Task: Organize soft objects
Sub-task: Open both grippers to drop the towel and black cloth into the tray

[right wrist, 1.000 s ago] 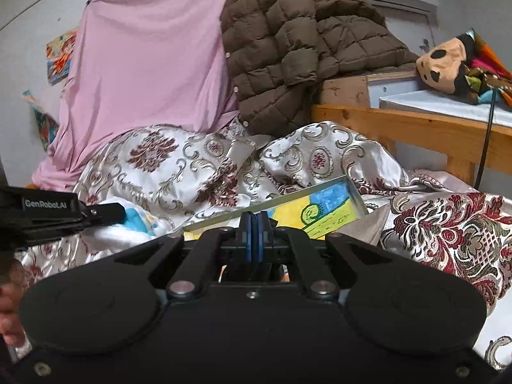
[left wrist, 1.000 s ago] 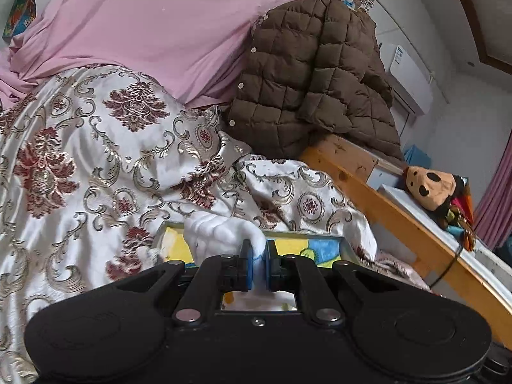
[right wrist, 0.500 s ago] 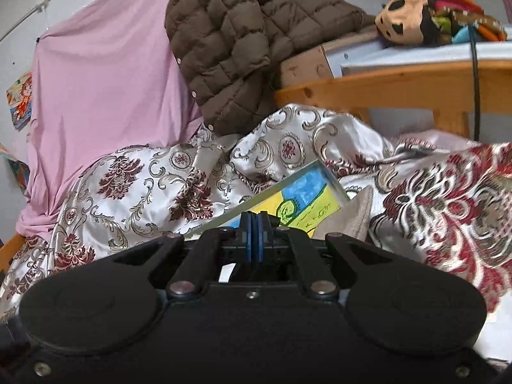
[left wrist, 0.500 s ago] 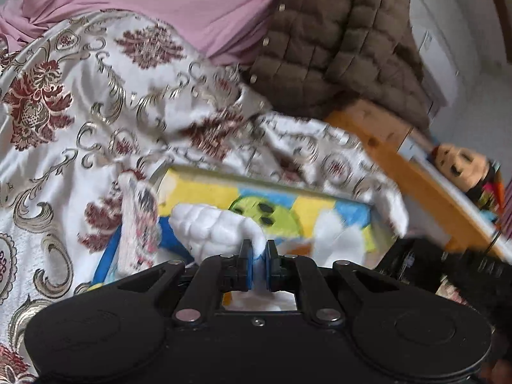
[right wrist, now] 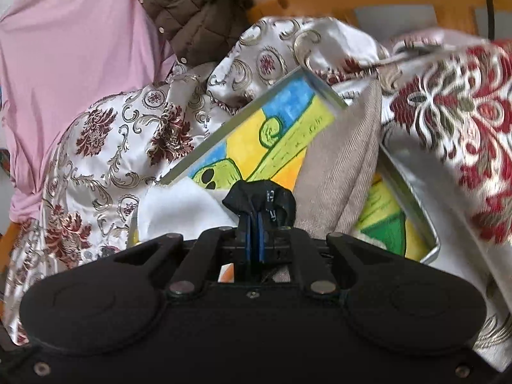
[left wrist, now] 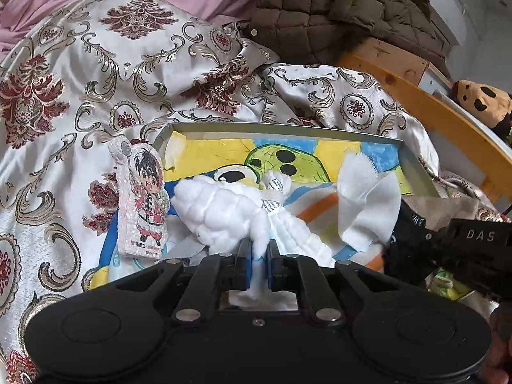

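My left gripper (left wrist: pixel 258 249) is shut on a fluffy white soft toy (left wrist: pixel 220 208), which rests low over a metal tray (left wrist: pixel 281 129) with a colourful drawing inside. A white cloth (left wrist: pixel 364 204) lies in the tray to the right. My right gripper (right wrist: pixel 254 220) is shut on a small black fabric piece (right wrist: pixel 259 196), held over the same tray (right wrist: pixel 323 88). A beige cloth (right wrist: pixel 339 172) drapes over the tray beside it. The right gripper also shows at the right edge of the left wrist view (left wrist: pixel 454 249).
A sparkly pink figure card (left wrist: pixel 142 198) leans on the tray's left edge. The floral satin bedspread (left wrist: pixel 80 73) surrounds the tray. A brown quilted jacket (left wrist: pixel 336 9), a pink sheet (right wrist: pixel 64 48), a wooden bed rail (left wrist: pixel 432 112) and a plush doll (left wrist: pixel 483 102) lie behind.
Both grippers have moved forward and down toward the tray. The black fabric now shows in the right gripper's fingers. The white toy has come low over the tray.
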{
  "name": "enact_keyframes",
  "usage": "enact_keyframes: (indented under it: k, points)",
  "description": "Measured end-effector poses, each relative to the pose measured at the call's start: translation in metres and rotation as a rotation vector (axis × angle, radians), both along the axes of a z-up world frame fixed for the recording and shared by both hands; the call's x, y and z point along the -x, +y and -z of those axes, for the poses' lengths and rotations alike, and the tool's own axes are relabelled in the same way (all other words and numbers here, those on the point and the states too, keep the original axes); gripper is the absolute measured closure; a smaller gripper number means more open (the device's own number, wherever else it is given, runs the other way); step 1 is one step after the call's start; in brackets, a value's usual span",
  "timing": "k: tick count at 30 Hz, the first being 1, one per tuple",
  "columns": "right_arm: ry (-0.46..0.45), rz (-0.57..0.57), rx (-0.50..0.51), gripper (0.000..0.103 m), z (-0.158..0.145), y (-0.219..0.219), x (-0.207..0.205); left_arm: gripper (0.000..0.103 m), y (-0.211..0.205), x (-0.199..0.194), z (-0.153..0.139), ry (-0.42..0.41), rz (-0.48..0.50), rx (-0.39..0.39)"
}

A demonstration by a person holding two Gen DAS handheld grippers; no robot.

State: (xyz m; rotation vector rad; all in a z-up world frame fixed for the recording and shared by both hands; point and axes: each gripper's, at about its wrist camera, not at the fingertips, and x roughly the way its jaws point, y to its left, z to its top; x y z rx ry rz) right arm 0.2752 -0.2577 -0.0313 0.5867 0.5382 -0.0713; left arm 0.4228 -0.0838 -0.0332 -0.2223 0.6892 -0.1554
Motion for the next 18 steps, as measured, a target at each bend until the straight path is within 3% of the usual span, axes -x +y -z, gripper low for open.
enact_keyframes:
  k: [2, 5, 18]
  points:
    - [-0.002, 0.000, -0.013, 0.097, -0.002, -0.003, 0.002, 0.086, 0.004, 0.000, -0.003, 0.004, 0.001, 0.034]
    - [-0.016, 0.002, -0.027, 0.083, -0.006, -0.010, 0.006, 0.082, 0.008, 0.003, -0.009, 0.000, -0.006, 0.067]
    - [-0.109, -0.023, -0.058, 0.055, -0.049, -0.026, 0.044, 0.043, 0.019, 0.025, -0.043, -0.042, -0.053, 0.068]
